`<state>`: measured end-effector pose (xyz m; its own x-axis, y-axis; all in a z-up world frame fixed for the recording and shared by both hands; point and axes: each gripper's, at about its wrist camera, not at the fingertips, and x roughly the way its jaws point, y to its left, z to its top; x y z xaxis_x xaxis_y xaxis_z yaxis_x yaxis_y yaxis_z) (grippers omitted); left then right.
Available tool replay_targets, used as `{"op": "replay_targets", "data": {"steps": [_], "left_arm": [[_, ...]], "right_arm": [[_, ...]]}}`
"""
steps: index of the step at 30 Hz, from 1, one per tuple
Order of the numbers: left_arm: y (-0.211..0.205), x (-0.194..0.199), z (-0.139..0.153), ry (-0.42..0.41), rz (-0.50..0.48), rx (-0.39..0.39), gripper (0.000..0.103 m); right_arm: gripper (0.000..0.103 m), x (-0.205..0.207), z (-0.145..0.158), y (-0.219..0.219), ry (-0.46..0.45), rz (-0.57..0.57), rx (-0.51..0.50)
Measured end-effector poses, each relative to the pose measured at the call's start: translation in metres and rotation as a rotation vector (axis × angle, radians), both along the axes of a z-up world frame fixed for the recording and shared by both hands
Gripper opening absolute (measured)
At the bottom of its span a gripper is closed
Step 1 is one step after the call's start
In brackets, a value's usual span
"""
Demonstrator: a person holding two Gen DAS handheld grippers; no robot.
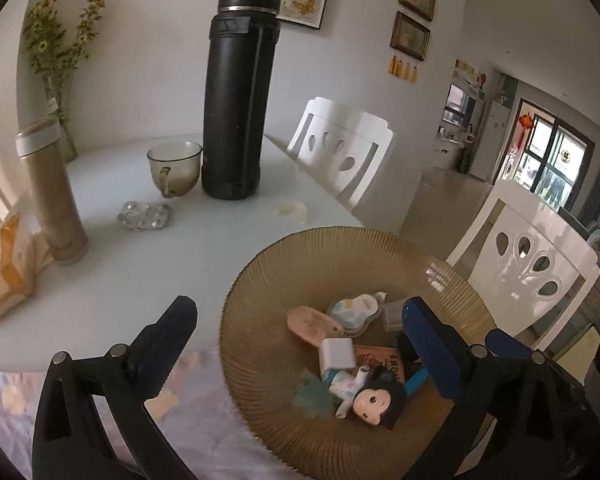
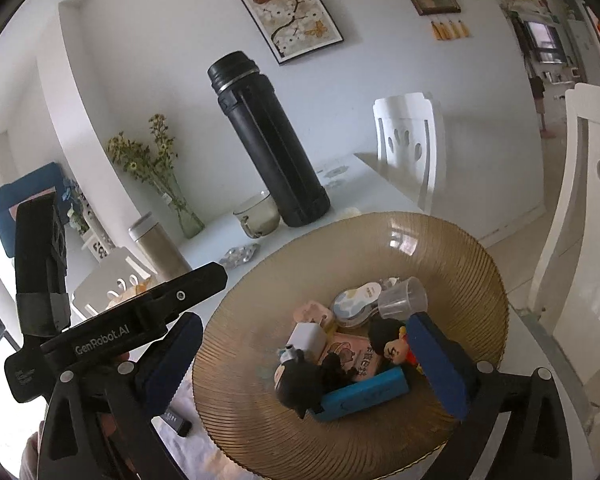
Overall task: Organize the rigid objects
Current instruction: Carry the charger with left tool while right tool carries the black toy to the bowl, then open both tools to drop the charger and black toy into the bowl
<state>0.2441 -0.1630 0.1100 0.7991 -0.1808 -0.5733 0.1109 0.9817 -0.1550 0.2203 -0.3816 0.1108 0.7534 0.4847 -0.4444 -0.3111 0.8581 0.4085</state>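
Spanning the near rim of a ribbed amber glass dish (image 1: pixel 260 280), the left gripper (image 1: pixel 300 344) is seen in the left wrist view with its jaws spread wide and nothing held between them. Between the fingers, inside the dish, a dark-haired doll figure (image 1: pixel 370 394), a white cube charger (image 1: pixel 337 353), a pink oval piece (image 1: pixel 310 322) and a pale patterned pouch (image 1: pixel 354 307) are heaped together. Ahead of the gripper, a tall black flask (image 1: pixel 238 92) is shown upright, with a smoky glass cup (image 1: pixel 175 168) just beside it, a foil blister pack (image 1: pixel 144 216) nearer, and a beige tumbler (image 1: pixel 50 192) off to the left.

In the right wrist view, the right gripper (image 2: pixel 312 360) is likewise shown with jaws wide apart and empty, straddling the same dish (image 2: pixel 440 248). Between its fingers lie the doll figure (image 2: pixel 300 386), a blue rectangular case (image 2: pixel 364 396), a red-clad figurine (image 2: pixel 392 344), the charger (image 2: pixel 307 338) and a clear small cup (image 2: pixel 402 298) on its side. To the left, the other gripper's black body (image 2: pixel 112 332) is visible, crossing over the dish's edge. Beyond the dish, the flask (image 2: pixel 268 140) is seen.
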Motion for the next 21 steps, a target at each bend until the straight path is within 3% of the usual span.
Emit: {"op": "replay_targets", "data": {"steps": [11,21], "left_arm": [[0.034,-0.021,0.016,-0.029,0.053,0.030,0.103],[0.108,-0.055,0.025,-0.033,0.185,0.043,0.103]], "right_arm": [[0.102,-0.005,0.005,0.007,-0.018,0.020,0.010],[0.102,-0.015,0.009,0.038,-0.047,0.103,-0.031]]}}
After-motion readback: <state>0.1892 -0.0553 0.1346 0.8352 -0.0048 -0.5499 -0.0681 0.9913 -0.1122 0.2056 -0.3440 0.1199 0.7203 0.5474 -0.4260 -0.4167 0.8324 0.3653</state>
